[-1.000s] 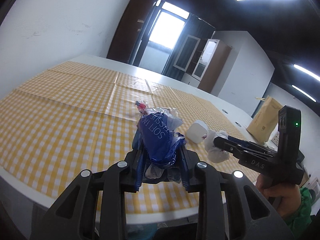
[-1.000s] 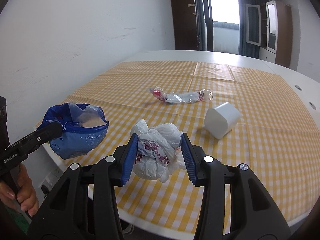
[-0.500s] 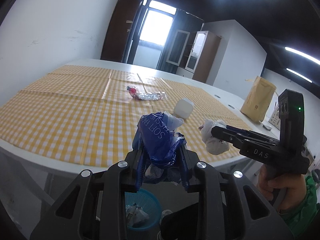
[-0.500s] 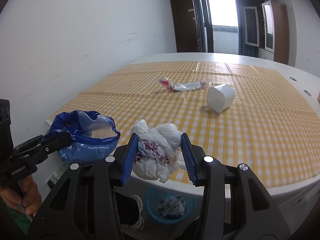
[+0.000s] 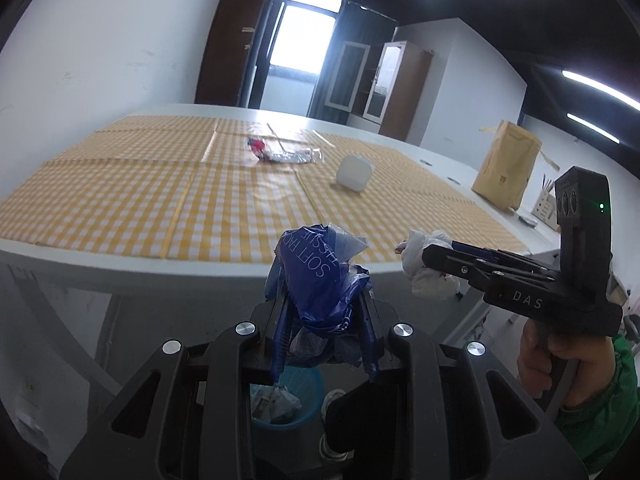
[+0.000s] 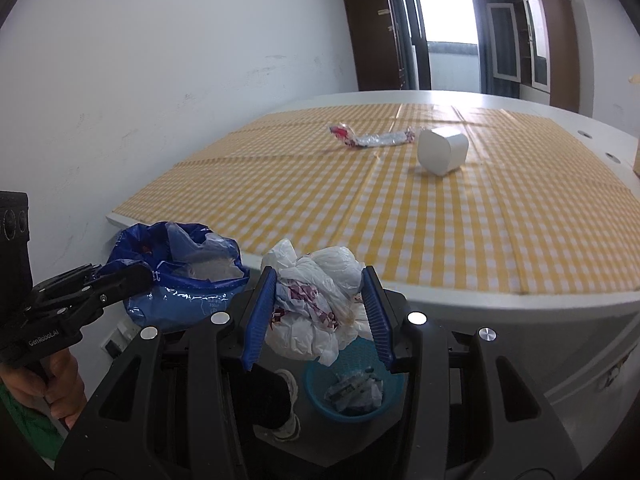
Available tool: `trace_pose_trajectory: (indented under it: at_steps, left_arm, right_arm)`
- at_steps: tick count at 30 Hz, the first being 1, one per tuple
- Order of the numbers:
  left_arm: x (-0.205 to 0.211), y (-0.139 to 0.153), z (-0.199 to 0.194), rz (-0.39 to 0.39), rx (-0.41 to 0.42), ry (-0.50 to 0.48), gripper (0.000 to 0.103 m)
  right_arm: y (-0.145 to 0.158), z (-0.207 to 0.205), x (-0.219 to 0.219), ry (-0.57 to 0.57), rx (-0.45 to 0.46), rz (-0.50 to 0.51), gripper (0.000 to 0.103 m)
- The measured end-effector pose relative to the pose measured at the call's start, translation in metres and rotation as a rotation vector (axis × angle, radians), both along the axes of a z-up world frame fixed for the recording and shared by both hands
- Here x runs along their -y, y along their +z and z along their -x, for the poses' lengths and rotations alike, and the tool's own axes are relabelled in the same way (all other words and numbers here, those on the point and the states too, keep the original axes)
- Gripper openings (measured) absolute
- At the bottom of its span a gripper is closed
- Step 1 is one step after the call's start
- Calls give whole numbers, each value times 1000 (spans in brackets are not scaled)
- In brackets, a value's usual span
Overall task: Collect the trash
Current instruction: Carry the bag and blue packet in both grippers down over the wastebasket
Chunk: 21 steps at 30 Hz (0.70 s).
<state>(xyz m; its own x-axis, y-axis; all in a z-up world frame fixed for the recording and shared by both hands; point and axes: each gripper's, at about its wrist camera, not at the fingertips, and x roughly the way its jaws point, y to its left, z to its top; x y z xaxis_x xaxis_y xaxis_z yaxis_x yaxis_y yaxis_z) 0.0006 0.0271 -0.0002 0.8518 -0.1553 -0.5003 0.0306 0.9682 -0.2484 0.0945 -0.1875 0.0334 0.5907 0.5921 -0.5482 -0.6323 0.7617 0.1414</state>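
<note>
Trash is gripped in both of your tools. Your left gripper [image 5: 326, 334] pinches a crumpled blue plastic bag [image 5: 320, 280] between its pads; your right gripper [image 6: 318, 322] clamps a wadded white plastic bag [image 6: 316, 304] with red print. Both are held off the near edge of the table [image 6: 500, 304], above the floor. A blue basket [image 6: 352, 394] with scraps in it sits on the floor below them. On the yellow checked cloth [image 6: 440, 216], well apart from your grippers, lie a silver wrapper [image 6: 372, 138] and a white cup [image 6: 442, 150] on its side. A brown paper bag [image 5: 506, 168] stands at the far right of the table.
</note>
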Motion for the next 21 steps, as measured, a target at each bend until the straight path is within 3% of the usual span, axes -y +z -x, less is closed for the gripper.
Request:
trace_pose_trajectory:
  at_steps: [10,21]
  left_arm:
    - [4,-53,-4,1,-147,-20,28]
    - [-8,-111,-24,67,-263,-20,30]
  right_arm:
    - [-54,10,9,23,-106,23,42]
    - [-113,-2,2,17,-227,48,42]
